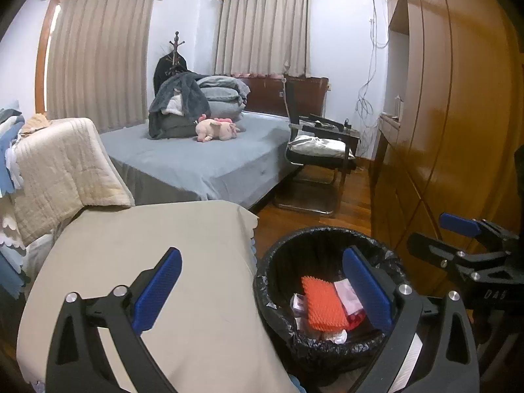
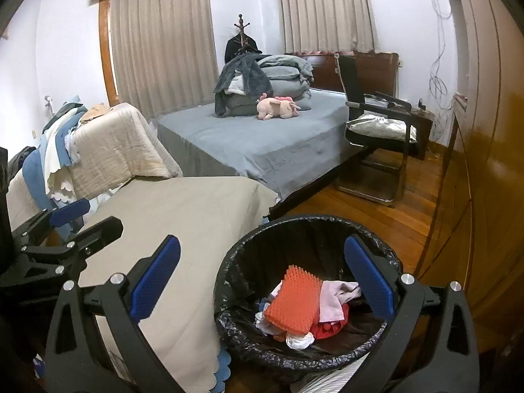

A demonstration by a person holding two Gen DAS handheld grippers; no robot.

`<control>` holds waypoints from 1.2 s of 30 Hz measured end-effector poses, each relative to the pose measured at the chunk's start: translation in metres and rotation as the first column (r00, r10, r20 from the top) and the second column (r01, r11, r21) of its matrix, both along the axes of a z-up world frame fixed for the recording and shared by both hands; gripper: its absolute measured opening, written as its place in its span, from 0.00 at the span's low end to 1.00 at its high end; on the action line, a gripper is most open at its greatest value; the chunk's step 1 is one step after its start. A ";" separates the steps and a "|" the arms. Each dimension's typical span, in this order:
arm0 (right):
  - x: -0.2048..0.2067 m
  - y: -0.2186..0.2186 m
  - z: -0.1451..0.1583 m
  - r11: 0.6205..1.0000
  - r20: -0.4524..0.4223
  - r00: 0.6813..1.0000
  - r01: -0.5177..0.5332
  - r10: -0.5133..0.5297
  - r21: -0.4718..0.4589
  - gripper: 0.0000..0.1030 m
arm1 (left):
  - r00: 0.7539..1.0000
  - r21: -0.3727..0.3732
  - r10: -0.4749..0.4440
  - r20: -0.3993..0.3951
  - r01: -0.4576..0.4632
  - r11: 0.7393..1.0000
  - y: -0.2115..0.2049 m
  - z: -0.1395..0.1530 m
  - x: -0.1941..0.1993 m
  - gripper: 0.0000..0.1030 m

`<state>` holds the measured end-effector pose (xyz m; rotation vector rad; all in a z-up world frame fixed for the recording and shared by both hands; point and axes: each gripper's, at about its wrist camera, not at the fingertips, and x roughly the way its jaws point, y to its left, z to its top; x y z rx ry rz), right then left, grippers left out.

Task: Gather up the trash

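Left gripper (image 1: pixel 262 291): jaws wide, empty.
Right gripper (image 2: pixel 262 281): same.
Risk: snagging round black-lined plastic bin (image 2: pixel 249 245) liner (loose rim).

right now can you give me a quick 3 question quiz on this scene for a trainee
1. True or false: the left gripper is clamped on a piece of trash.
2. Multiple choice: the orange spiky pad lies a) on the bed, b) inside the black-lined trash bin, c) on the chair.
3. Fill in: the pink plush toy lies on the ____.

Key
1. False. Both it and the right gripper are open and empty.
2. b
3. The bed, in front of the stacked bedding.
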<state>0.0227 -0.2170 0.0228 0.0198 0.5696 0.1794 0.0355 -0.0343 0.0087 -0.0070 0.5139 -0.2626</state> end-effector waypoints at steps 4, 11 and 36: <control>-0.001 0.003 0.001 1.000 0.004 1.000 -0.006 0.006 -0.005 0.95 | 1.000 -0.003 0.004 0.008 -0.004 1.000 0.001 0.003 -0.003 0.94; -0.002 0.004 0.001 1.000 0.004 1.000 -0.007 0.007 -0.003 0.95 | 1.000 -0.005 0.004 0.010 -0.004 1.000 0.002 0.002 -0.004 0.94; -0.002 0.008 0.000 1.000 0.002 1.000 -0.011 0.011 -0.004 0.95 | 1.000 -0.008 0.009 0.008 -0.009 1.000 0.008 0.003 -0.006 0.94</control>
